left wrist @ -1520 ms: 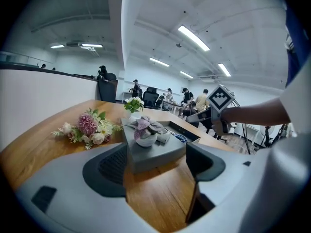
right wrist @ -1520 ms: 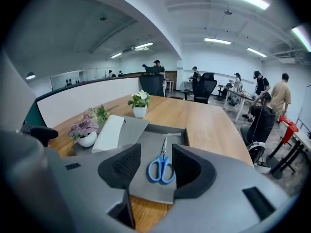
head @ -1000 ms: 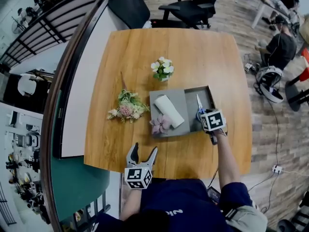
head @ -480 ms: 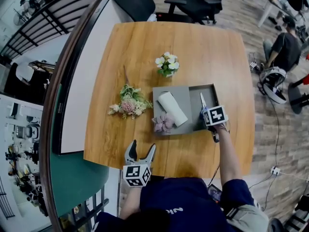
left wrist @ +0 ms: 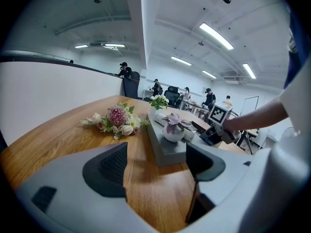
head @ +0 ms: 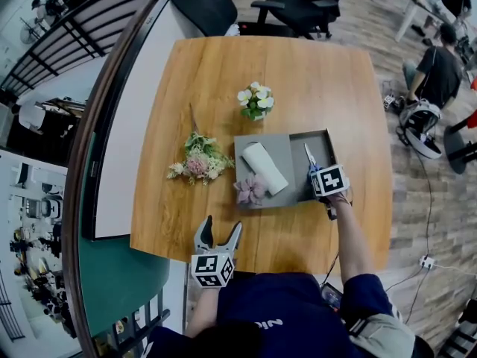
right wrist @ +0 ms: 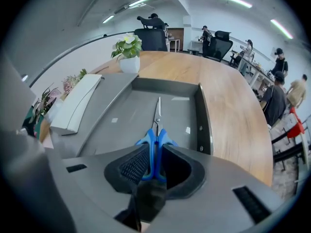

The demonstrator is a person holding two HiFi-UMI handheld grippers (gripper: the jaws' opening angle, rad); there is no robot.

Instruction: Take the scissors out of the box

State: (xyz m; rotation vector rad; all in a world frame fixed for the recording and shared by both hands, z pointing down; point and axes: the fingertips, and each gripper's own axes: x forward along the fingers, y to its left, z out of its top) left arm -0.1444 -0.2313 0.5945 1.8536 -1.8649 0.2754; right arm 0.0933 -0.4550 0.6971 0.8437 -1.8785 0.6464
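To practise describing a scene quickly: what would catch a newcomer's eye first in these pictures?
The right gripper, reaching into the grey box on the wooden table, has just been closing its jaws on the blue-handled scissors. Left of the box lies a pink bouquet; the left gripper hovers open at the near edge.

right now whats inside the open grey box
Blue-handled scissors: blades flat on its floor, handles pinched in the right gripper, whose jaws have just been closing. The gripper hides the near end of the box.
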